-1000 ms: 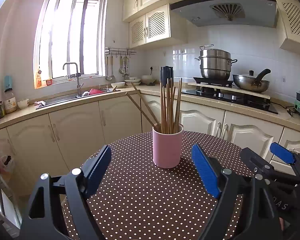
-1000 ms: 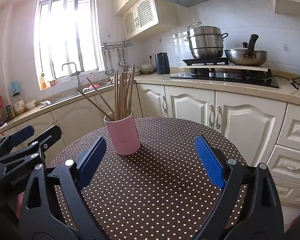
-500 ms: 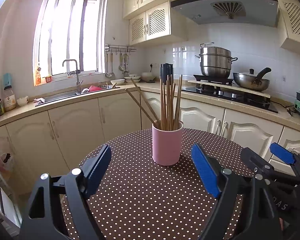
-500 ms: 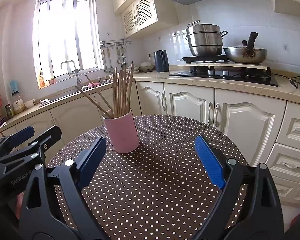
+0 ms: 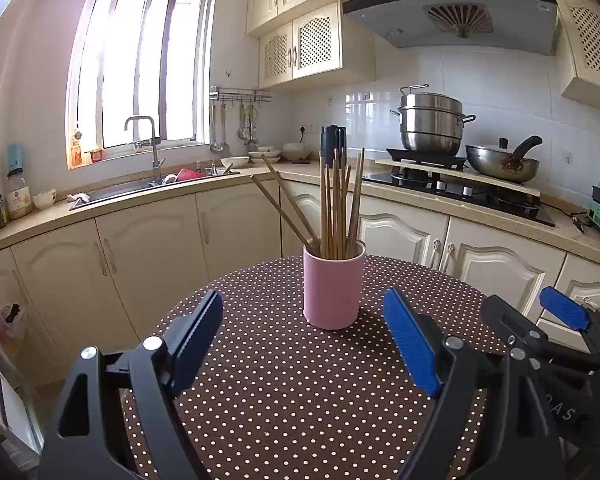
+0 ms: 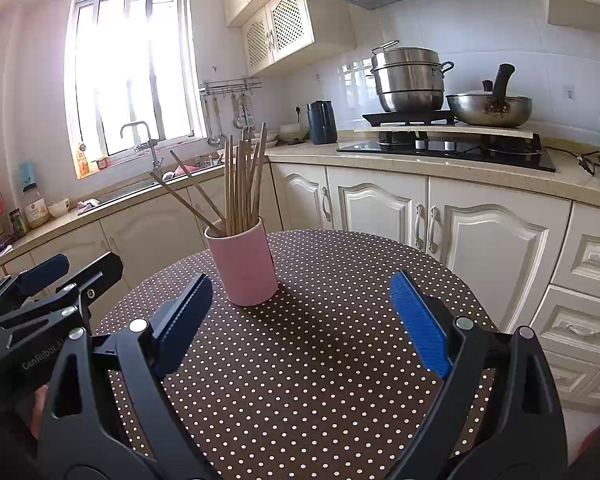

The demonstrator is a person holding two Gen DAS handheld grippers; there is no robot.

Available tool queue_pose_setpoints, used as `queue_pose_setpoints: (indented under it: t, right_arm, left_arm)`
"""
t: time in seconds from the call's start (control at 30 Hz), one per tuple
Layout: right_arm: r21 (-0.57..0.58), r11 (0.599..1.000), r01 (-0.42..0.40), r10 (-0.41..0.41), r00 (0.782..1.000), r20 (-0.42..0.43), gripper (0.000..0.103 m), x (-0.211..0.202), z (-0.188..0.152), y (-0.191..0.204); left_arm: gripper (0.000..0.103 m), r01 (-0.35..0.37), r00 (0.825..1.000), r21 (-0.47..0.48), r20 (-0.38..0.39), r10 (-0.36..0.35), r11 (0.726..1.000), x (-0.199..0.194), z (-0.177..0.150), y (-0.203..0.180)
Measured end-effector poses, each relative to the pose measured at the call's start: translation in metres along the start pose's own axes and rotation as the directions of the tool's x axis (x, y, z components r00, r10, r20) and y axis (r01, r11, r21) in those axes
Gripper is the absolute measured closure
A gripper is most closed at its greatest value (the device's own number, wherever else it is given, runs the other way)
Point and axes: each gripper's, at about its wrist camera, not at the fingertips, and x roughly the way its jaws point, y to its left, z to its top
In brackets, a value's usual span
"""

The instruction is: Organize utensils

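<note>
A pink cup stands upright on the round dotted table. Several wooden chopsticks stand in it; two lean out to the left. My left gripper is open and empty, low over the table, just short of the cup. The right gripper shows at that view's right edge. In the right wrist view the cup with chopsticks sits ahead to the left. My right gripper is open and empty. The left gripper shows at that view's left edge.
Cream kitchen cabinets wrap behind the table. A sink lies under the window. A steel pot and a pan sit on the stove. A dark kettle stands on the counter.
Both wrist views have tilted slightly; the cup sits a little lower in the left view and higher in the right view. Both grippers stay open and empty.
</note>
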Motion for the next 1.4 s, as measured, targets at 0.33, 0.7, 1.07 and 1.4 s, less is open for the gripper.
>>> queue_pose_setpoints:
  t: [0.33,0.7,1.07,1.4]
  right_arm:
    - [0.013,1.000,0.004,-0.004,1.000,-0.022,0.013,0.0020,-0.0009,-0.0022]
    - [0.018,1.000,0.007,-0.006,0.999,-0.035,0.013,0.0031,-0.0008,-0.0023]
    - [0.021,1.000,0.007,-0.006,0.999,-0.042,0.013,0.0023,-0.0009,-0.0020]
    - [0.019,1.000,0.008,-0.007,0.999,-0.040,0.013,0.0021,-0.0007,-0.0020]
  left_arm:
    - [0.022,-0.004,1.000,0.001,-0.005,0.004,1.000,0.0010,0.0003,-0.0024]
    - [0.022,-0.006,1.000,0.002,-0.005,0.006,1.000,0.0006,-0.0012,-0.0028]
    - [0.022,-0.012,1.000,0.003,-0.009,0.012,1.000,-0.0004,-0.0018,-0.0038]
    - [0.022,-0.011,1.000,0.003,-0.008,0.011,1.000,-0.0013,-0.0019,-0.0033]
